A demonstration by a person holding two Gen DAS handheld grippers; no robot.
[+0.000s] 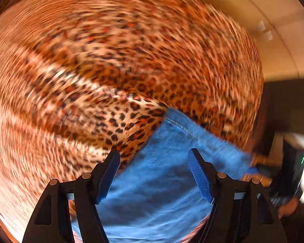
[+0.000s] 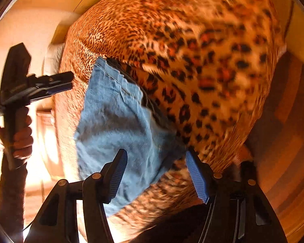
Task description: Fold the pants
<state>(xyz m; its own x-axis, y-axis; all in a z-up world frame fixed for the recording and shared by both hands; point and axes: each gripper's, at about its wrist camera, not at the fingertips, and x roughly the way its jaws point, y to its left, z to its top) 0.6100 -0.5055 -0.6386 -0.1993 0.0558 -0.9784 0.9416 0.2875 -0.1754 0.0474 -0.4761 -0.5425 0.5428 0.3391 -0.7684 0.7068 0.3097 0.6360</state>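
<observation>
The blue denim pants [image 1: 162, 182] lie folded on a leopard-print bedspread [image 1: 111, 60]. My left gripper [image 1: 154, 154] points down over one end of the pants, near a stitched hem, with its jaws open and nothing between the blue pads. In the right wrist view the pants [image 2: 115, 125] form a compact folded stack. My right gripper [image 2: 156, 154] hovers open over their near corner and presses nothing. The left gripper [image 2: 72, 81] shows at the left of that view, held by a hand [image 2: 21, 139] in a dark sleeve, off to the side of the pants.
The bedspread [image 2: 192, 60] covers the whole bed. A white pillow [image 2: 52, 58] lies at the bed's far end. Wooden floor [image 2: 283, 141] runs along the bed's right edge. The right gripper's black body [image 1: 291, 162] sits at the right of the left wrist view.
</observation>
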